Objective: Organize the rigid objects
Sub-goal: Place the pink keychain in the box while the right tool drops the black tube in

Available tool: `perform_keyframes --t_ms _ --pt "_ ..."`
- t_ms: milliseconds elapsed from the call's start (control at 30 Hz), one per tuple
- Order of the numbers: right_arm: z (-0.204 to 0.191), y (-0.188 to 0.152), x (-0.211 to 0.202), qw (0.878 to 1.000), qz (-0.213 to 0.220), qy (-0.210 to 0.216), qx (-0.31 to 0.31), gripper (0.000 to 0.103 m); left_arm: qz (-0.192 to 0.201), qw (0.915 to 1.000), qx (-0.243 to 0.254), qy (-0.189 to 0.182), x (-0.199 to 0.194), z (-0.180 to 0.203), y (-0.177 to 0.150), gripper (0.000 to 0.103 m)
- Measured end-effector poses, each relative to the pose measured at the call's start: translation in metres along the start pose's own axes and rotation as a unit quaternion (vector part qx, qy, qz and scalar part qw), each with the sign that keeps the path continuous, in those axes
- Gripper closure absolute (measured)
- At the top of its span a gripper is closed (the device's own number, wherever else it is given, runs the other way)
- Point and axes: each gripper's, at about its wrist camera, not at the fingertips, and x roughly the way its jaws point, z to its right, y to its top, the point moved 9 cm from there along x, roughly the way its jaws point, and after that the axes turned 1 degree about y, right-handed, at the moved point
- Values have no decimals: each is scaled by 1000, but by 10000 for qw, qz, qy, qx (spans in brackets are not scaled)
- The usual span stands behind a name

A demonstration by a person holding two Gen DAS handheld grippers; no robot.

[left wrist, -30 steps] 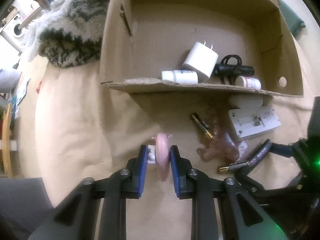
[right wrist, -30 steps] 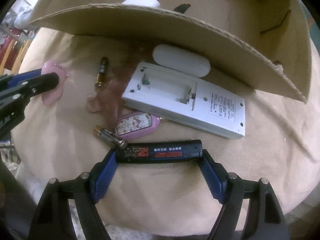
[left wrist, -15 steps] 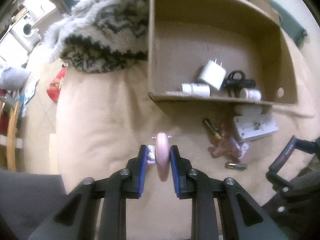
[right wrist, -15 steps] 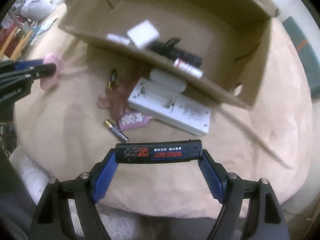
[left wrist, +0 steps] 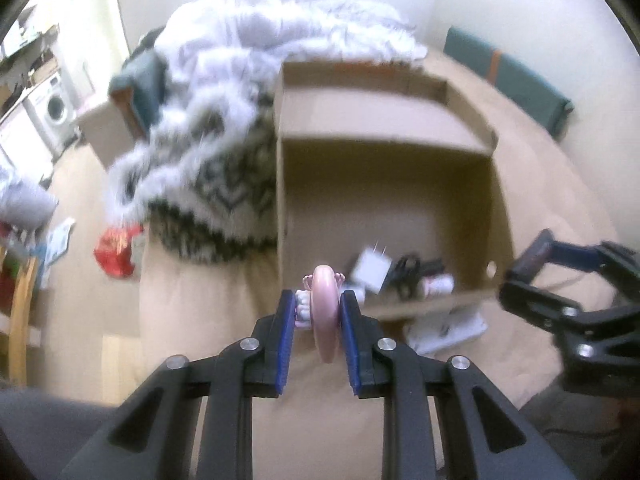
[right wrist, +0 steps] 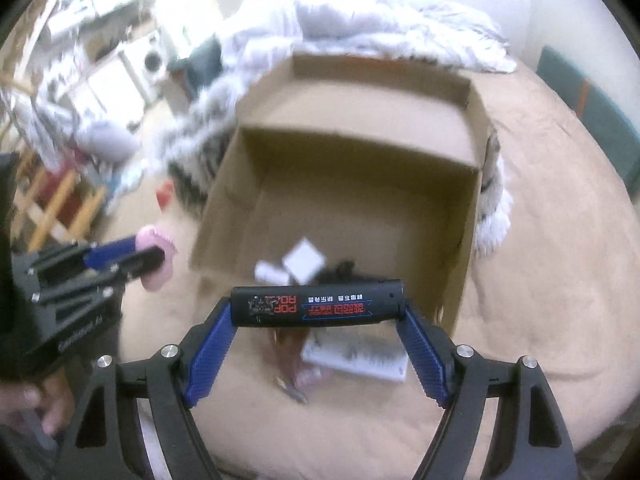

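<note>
My left gripper (left wrist: 319, 309) is shut on a pink foot-shaped toy (left wrist: 324, 316) and holds it in the air in front of the open cardboard box (left wrist: 384, 152). It also shows in the right wrist view (right wrist: 154, 256). My right gripper (right wrist: 318, 312) is shut on a black cylinder with red lettering (right wrist: 318, 306), held crosswise above the box's near wall (right wrist: 448, 304). The right gripper shows in the left wrist view (left wrist: 532, 276) at the right. Inside the box lie a white charger (left wrist: 372, 266), a black item (left wrist: 408, 270) and a small white bottle (left wrist: 438, 282).
A white remote (right wrist: 356, 358), a battery (right wrist: 292, 390) and a pink item (right wrist: 308, 378) lie on the beige bed cover in front of the box. A fluffy patterned blanket (left wrist: 208, 160) is piled left of and behind the box. A red packet (left wrist: 116, 250) lies at the left.
Both grippers have risen and pulled back with their objects, so the whole box and the room beyond come into view. Neither grip has changed.
</note>
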Motion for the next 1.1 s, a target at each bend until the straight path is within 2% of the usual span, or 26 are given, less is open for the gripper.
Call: perform_keyframes --t_ms 200,267,367,500,567,667,867,1100 --pt "15 37 7 9987 480 40 158 17 178 9997 162 -73 10 12 48 82" --pt "22 46 22 9983 505 115 284 17 156 9996 199 -110 21 16 59 82" --pt "36 55 44 9951 431 454 761 17 129 9993 186 -295 43 23 69 82" --pt "50 52 79 9946 288 376 918 17 -105 9988 214 -427 81 34 60 82" --pt "55 44 95 9946 157 349 968 17 -296 9977 148 -590 101 36 49 82" --pt "57 30 119 9948 -107 285 974 17 -511 9968 113 -605 123 36 37 82" --pt "59 14 150 9940 -574 177 910 17 -560 9971 168 -482 142 35 30 82" --pt "67 11 164 9914 -743 159 1065 17 -680 9964 323 -396 156 40 22 82"
